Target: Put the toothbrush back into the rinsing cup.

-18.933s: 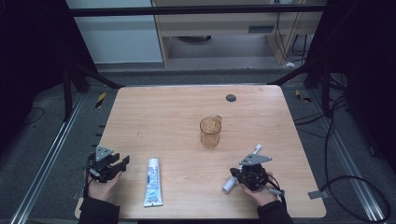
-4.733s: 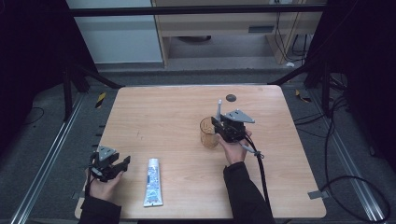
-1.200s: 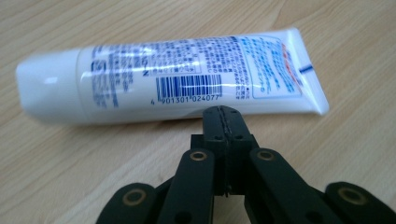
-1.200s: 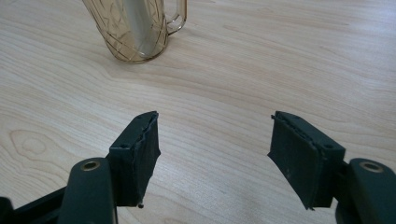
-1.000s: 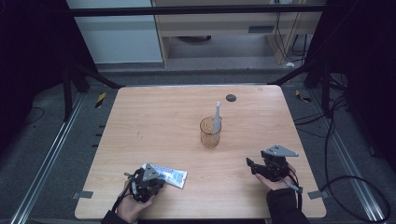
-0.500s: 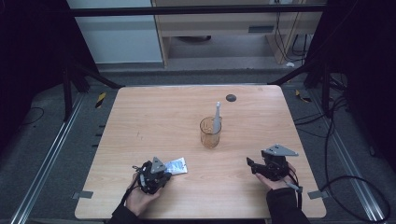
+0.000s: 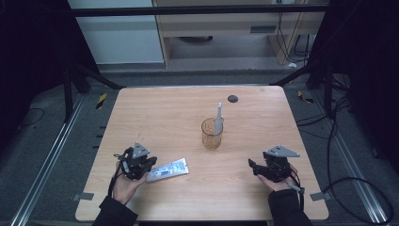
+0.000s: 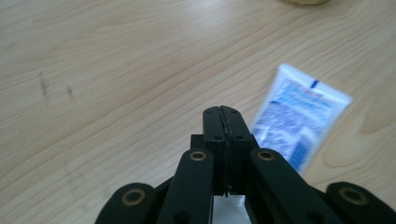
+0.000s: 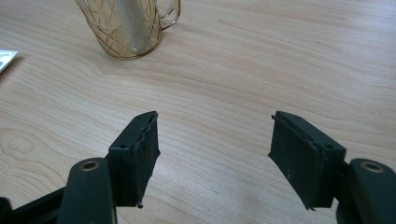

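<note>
Near the counter's point(image 7: 155, 108) front left edge, the left gripper point(image 7: 140, 165) sits in the person's left hand point(image 7: 123, 184) with its jaws pressed fully together, nothing visible between the tips. In the left gripper view these jaws point(image 8: 223, 122) meet along a thin seam, matte black, flat-faced, jointed with brass-coloured rivets. Beside them lies the tube point(image 7: 168, 169): its near end passes under the jaws, and whether it touches them cannot be told; its flat crimped far end points away to the right. Seen close, the tube point(image 8: 299, 122) is a soft, flattened white form with blue print and a straight, squared seal.

At the front right, the right gripper point(image 7: 259, 168) rests in the right hand point(image 7: 281, 181), jaws spread wide and empty, well apart from the tube. In the right gripper view the jaws point(image 9: 215, 154) show rough, worn black pads with bare wood between.

Farther back, near the counter's middle, stands a cup point(image 7: 212, 133): amber, transparent, with a cut diamond pattern and a small handle point(image 9: 170, 11). A pale, slender brush point(image 7: 219, 115) stands upright inside it. Beyond, near the far edge, sits a small dark round disc point(image 7: 232, 98). The counter is pale wood laminate with fine streaked grain.
</note>
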Demonstrator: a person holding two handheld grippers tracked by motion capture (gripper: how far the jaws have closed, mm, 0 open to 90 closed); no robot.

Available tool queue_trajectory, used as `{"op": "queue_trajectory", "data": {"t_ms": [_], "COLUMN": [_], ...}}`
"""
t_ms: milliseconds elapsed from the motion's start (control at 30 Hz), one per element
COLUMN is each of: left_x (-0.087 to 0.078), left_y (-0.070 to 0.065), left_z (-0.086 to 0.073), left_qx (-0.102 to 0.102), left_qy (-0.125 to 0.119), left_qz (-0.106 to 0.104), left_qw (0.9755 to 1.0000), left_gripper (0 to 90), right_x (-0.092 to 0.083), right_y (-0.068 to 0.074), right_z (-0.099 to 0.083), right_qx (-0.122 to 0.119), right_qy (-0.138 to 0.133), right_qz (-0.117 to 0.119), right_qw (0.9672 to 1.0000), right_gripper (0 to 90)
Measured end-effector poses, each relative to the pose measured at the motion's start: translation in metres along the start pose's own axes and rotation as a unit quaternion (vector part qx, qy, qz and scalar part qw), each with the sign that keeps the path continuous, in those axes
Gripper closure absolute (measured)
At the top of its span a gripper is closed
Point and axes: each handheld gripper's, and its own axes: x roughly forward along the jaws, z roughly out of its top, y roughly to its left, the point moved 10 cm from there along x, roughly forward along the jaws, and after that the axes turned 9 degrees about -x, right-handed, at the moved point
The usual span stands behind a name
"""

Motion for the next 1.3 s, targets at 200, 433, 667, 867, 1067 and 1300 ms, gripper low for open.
{"op": "queue_trajectory", "data": {"t_ms": [200, 433, 667, 867, 1067, 1300], "left_x": [0.007, 0.002, -0.006, -0.009, -0.012, -0.026], "left_y": [0.006, 0.006, 0.003, -0.004, 0.005, 0.003], "left_z": [-0.014, -0.025, -0.034, -0.037, -0.027, -0.006], "left_qx": [0.005, 0.002, -0.001, 0.008, -0.014, -0.012], "left_qy": [0.032, 0.042, 0.045, 0.047, 0.029, -0.002], "left_qz": [0.001, 0.000, -0.005, -0.007, 0.000, -0.001], "left_qw": [0.9995, 0.9991, 0.9990, 0.9988, 0.9995, 0.9999], "left_gripper": [89.3, 89.3, 89.3, 89.2, 86.3, 78.5], "right_x": [0.000, 0.000, -0.001, -0.002, -0.004, -0.004], "right_y": [0.000, -0.002, -0.002, -0.004, -0.006, -0.007], "right_z": [-0.001, -0.001, -0.001, -0.001, 0.000, 0.002], "right_qx": [-0.002, 0.001, 0.004, 0.004, 0.010, 0.008], "right_qy": [0.001, 0.001, 0.003, 0.000, -0.002, -0.005], "right_qz": [0.001, 0.000, -0.002, -0.004, -0.007, -0.008], "right_qw": [1.0000, 1.0000, 1.0000, 1.0000, 0.9999, 0.9999], "right_gripper": [32.3, 32.2, 32.1, 31.9, 31.9, 31.6]}}
